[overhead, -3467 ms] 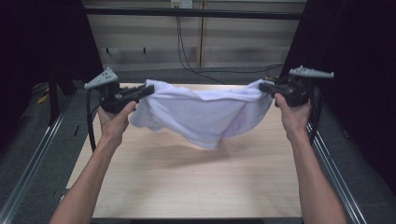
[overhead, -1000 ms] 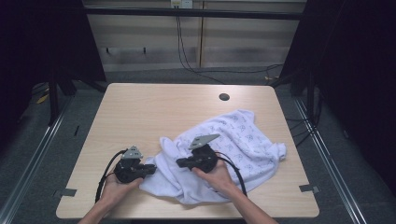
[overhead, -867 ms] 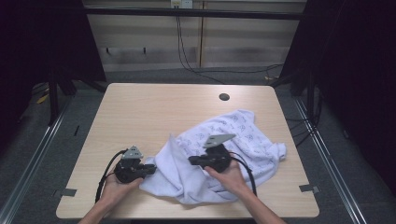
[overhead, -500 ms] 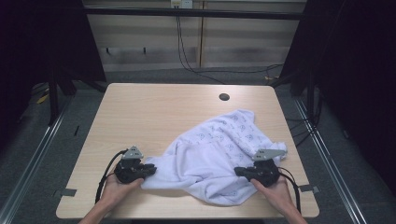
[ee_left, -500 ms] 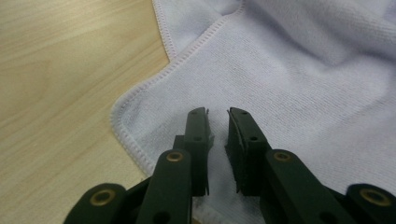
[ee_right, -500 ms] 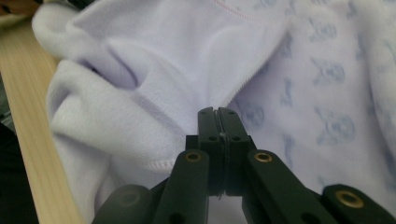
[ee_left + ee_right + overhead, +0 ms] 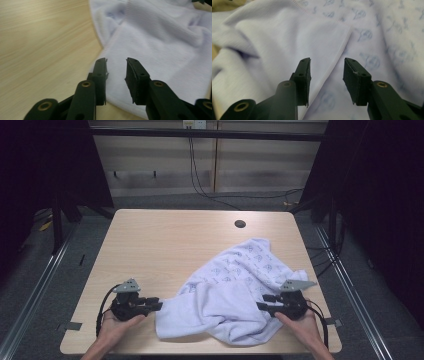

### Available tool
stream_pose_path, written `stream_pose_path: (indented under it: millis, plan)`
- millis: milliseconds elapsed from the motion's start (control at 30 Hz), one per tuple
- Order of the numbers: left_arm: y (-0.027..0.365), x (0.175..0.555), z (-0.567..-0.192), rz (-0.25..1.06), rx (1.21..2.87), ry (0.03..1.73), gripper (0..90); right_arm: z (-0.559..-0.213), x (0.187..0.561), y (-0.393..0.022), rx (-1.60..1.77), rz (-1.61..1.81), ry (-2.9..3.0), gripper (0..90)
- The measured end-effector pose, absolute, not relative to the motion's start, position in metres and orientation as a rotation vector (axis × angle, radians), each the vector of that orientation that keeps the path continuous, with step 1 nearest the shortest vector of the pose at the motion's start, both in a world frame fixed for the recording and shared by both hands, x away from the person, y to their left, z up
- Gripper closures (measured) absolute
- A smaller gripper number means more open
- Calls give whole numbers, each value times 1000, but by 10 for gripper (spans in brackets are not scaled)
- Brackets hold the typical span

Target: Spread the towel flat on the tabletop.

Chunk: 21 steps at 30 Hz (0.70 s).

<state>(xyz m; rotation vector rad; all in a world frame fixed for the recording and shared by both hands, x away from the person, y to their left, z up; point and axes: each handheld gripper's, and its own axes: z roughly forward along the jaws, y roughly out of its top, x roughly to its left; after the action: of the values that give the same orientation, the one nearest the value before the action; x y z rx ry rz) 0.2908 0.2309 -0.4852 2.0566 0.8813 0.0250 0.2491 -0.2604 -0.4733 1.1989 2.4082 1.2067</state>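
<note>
Wooden table [image 7: 165,245] with a white towel [image 7: 230,295] lying crumpled on its near right part.
Left gripper [image 7: 156,306] sits at the towel's left edge, jaws apart, holding nothing; right gripper [image 7: 260,306] sits over its right side, jaws apart too.

I can read no text, label or number anywhere; the towel [image 7: 235,290] carries only small blue printed motifs, too blurred to make out.

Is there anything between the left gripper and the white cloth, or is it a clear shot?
Nothing visible stands between them. The left gripper is open, right at the near edge of the white cloth, with bare table beside it.
</note>
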Motion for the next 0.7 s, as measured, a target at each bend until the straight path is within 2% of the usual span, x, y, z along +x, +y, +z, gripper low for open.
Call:
stream_pose_path:
  millis: [100,133,167,200,333,633,667,700]
  plan:
    - [237,298,-488,36,2034,935,563,-476,270,-256,1205,1190,2398,561]
    - [241,302,-488,48,2017,941,552,-480,288,-250,1215,1169,2399,560]
    - [241,302,-488,48,2017,941,542,-480,288,-250,1215,1169,2399,560]
    - [241,304,-489,42,2015,938,538,-485,304,-245,1231,1168,2396,556]
    - [237,306,-494,31,2072,926,525,-494,323,-237,1224,1145,2399,556]
    - [232,307,-496,56,2111,914,510,-504,328,-229,1192,1166,2442,541]
    - [232,307,-495,60,2112,917,510,-505,328,-228,1175,1172,2449,553]
    - [232,307,-495,64,2114,919,511,-506,328,-227,1168,1180,2446,611]
